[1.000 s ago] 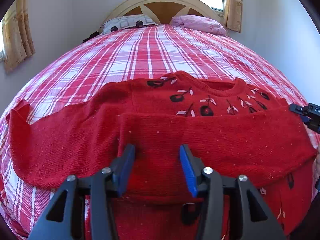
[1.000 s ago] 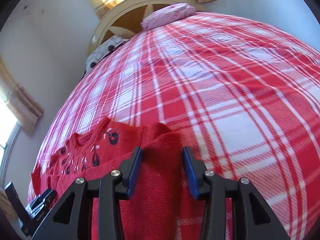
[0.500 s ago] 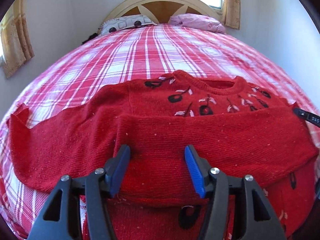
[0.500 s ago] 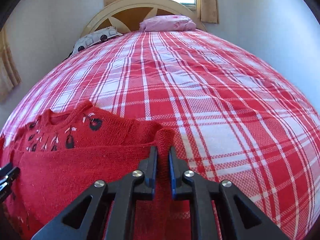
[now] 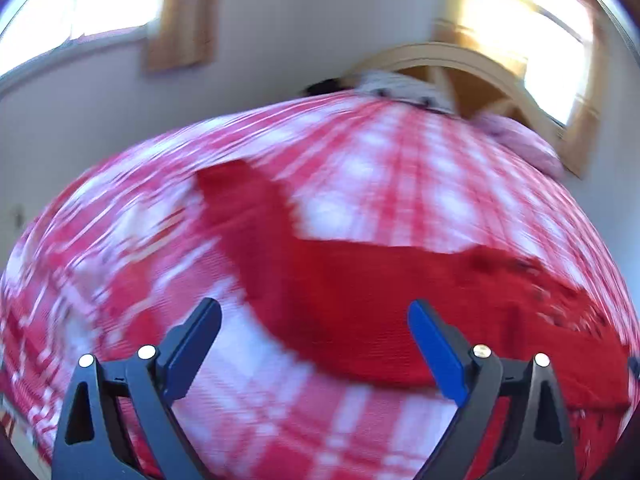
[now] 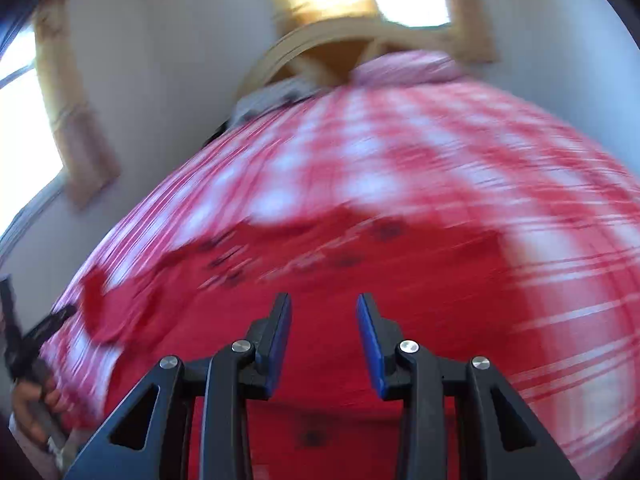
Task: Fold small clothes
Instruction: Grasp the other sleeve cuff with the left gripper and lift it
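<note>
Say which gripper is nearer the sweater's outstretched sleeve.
Left. The left gripper, jaws opening, hangs right at the sleeve, nothing pinched. The right gripper, jaws opening, hangs over the sweater's body.

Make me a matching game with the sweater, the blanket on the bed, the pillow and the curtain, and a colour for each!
Things:
1. sweater
2. blanket
3. pillow
4. curtain

Colours:
A. pink
B. tan
C. plain red
D. red and white checks

Pairs: 1-C, 2-D, 3-A, 4-B
</note>
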`<state>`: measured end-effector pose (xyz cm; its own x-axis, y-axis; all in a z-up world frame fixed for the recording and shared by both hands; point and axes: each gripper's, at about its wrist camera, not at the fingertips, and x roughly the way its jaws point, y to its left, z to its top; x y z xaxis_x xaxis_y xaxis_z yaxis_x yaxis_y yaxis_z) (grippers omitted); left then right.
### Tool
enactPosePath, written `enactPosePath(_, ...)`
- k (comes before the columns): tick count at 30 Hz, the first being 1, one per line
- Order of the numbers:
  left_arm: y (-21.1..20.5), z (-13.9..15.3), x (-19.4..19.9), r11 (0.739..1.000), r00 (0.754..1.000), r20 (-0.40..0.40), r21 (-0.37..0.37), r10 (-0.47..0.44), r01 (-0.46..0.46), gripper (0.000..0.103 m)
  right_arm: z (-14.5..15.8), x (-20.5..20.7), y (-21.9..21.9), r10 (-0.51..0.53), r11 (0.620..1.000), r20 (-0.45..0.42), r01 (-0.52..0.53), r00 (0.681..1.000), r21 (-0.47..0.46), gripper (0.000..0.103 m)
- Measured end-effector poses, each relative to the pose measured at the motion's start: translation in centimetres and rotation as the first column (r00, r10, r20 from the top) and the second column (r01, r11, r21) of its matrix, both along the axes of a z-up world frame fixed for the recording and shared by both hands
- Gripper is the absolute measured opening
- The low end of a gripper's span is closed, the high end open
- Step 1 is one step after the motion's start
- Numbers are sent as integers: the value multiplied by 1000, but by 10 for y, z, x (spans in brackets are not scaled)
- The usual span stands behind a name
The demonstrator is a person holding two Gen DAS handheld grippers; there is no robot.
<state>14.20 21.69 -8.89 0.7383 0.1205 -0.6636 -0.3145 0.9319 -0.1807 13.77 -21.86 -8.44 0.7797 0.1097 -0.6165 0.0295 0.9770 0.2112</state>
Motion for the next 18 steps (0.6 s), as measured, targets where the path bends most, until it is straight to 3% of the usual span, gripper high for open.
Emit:
enactPosePath(3,40,-9,-8,989,995,-15,-107,101,-102,97,-15,12,61,152,988,-30,-153,988,-27,35)
enactPosePath(6,66,-10,-10,971,984,-30,-164,173,-176,97,-27,21,98,211,976,-47,-214,976,-50,35)
enactPosePath(8,69,-3,-5,972,980,-26,-125,196,-197,97,-38,29,111,236,971,-77,-238,969,-24,35)
enactPosePath(11,63,7,11,986,987,-1,-48,159,-159,97,-57,43,125,238,969,-161,-246,958,-30,36)
enactPosePath(13,63,15,28,992,991,26,7,128,-128,97,-53,41,128,243,967,-145,-251,959,-41,36)
enactPosePath(15,75,17,47,985,986,42,49,162,-164,97,-47,36,124,243,969,-124,-248,962,-24,36)
enactPosePath(18,105,6,77,975,974,17,6,224,-224,96,-35,22,113,224,974,-76,-225,972,-7,36)
